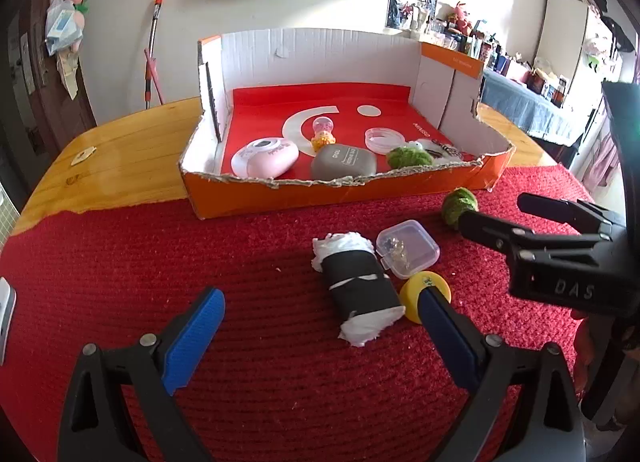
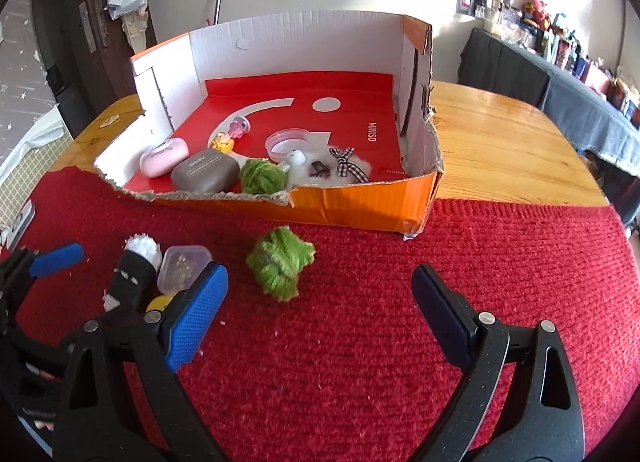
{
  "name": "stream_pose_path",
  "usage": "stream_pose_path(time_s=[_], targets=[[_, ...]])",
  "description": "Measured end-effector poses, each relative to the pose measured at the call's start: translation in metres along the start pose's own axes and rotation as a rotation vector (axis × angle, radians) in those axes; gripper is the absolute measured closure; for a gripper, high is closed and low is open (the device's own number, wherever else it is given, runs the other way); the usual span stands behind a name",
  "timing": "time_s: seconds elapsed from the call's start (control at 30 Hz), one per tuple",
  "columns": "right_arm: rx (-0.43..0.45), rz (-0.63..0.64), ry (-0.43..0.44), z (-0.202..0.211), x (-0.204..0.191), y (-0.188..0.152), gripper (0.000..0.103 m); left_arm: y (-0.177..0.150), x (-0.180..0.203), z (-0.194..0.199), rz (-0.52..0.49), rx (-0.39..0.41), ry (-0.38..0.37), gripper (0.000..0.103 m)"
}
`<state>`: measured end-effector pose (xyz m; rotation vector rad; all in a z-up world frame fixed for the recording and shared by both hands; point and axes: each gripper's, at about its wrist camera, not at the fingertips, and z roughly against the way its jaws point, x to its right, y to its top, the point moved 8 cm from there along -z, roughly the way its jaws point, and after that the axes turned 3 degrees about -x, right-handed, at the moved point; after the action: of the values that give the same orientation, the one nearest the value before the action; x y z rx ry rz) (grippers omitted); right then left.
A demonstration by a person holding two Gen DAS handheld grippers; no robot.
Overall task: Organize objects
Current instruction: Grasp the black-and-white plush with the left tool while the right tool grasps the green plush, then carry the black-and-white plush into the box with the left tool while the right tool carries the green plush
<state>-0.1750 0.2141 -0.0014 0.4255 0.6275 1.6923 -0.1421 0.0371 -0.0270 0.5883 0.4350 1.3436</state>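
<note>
- Left wrist view: left gripper (image 1: 320, 326) hovers, jaws spread wide around nothing, with the black-wrapped white tissue roll (image 1: 358, 288) on the red knitted mat (image 1: 200, 254) between them; closing on it seems next.
- Right wrist view: right gripper (image 2: 320, 298), jaws likewise apart and empty, faces the fuzzy green yarn ball (image 2: 280, 264) lying near the orange cardboard box (image 2: 360, 206) (still to be boxed, I judge).

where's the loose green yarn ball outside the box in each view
Left wrist: green yarn ball at right of centre, partly behind the right gripper.
Right wrist: centre-left, on the red mat between the open fingers.
Shared landmark: the orange box just behind it.
</note>
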Motion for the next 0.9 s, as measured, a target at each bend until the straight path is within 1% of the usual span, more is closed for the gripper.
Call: stream_pose_path(time_s=[0.1, 0.2, 0.3, 0.4, 0.47, 0.53, 0.57, 0.6, 0.63, 0.67, 0.7, 0.73, 0.77, 0.8, 0.83, 0.87, 0.9], targets=[[-0.016, -0.027, 0.019, -0.005, 0.003, 0.002, 0.009, -0.001, -0.003, -0.003, -0.013, -0.005, 0.034, 0.005], [-0.028, -0.04, 0.031, -0.008, 0.005, 0.001, 0.009, -0.001, -0.011, -0.006, -0.003, -0.018, 0.035, 0.005], [-0.026, -0.037, 0.025, -0.007, 0.006, 0.001, 0.009, 0.0, -0.024, -0.006, 0.002, -0.015, 0.071, 0.005], [-0.028, -0.028, 0.021, -0.009, 0.007, 0.002, 0.009, 0.001, -0.025, -0.006, -0.001, -0.025, 0.051, 0.005], [-0.03, -0.027, 0.022, -0.01, 0.008, 0.002, 0.009, 0.003, -0.022, -0.007, -0.012, -0.02, 0.046, 0.008], [-0.03, -0.027, 0.037, -0.011, 0.007, 0.002, 0.01, 0.005, -0.017, -0.011, -0.033, -0.022, 0.043, 0.015], [-0.031, -0.028, 0.045, -0.011, 0.006, 0.002, 0.012, 0.005, -0.015, -0.012, -0.042, -0.026, 0.04, 0.017], [-0.033, -0.028, 0.049, -0.012, 0.005, 0.002, 0.015, 0.005, -0.013, -0.015, -0.048, -0.032, 0.035, 0.021], [-0.036, -0.026, 0.056, -0.013, 0.004, 0.002, 0.02, 0.006, -0.011, -0.018, -0.051, -0.04, 0.023, 0.027], [-0.037, -0.027, 0.062, -0.014, 0.004, 0.003, 0.024, 0.005, -0.009, -0.02, -0.049, -0.048, 0.009, 0.029], [-0.041, -0.03, 0.067, -0.015, 0.004, 0.003, 0.025, 0.006, -0.009, -0.021, -0.046, -0.045, 0.004, 0.031], [-0.043, -0.03, 0.069, -0.016, 0.003, 0.004, 0.028, 0.007, -0.008, -0.021, -0.043, -0.036, 0.003, 0.033], [-0.038, -0.029, 0.07, -0.016, 0.003, 0.004, 0.035, 0.008, -0.008, -0.021, -0.042, -0.033, -0.005, 0.042], [-0.035, -0.026, 0.076, -0.016, 0.002, 0.005, 0.038, 0.009, -0.007, -0.021, -0.038, -0.031, -0.018, 0.048], [-0.033, -0.023, 0.083, -0.017, 0.0, 0.005, 0.047, 0.009, -0.007, -0.02, -0.028, -0.027, -0.036, 0.058], [-0.029, -0.016, 0.091, -0.017, -0.002, 0.005, 0.06, 0.01, -0.008, -0.02, -0.019, -0.023, -0.048, 0.065], [-0.028, -0.004, 0.098, -0.017, -0.006, 0.004, 0.068, 0.01, -0.008, -0.02, -0.013, -0.023, -0.058, 0.068]])
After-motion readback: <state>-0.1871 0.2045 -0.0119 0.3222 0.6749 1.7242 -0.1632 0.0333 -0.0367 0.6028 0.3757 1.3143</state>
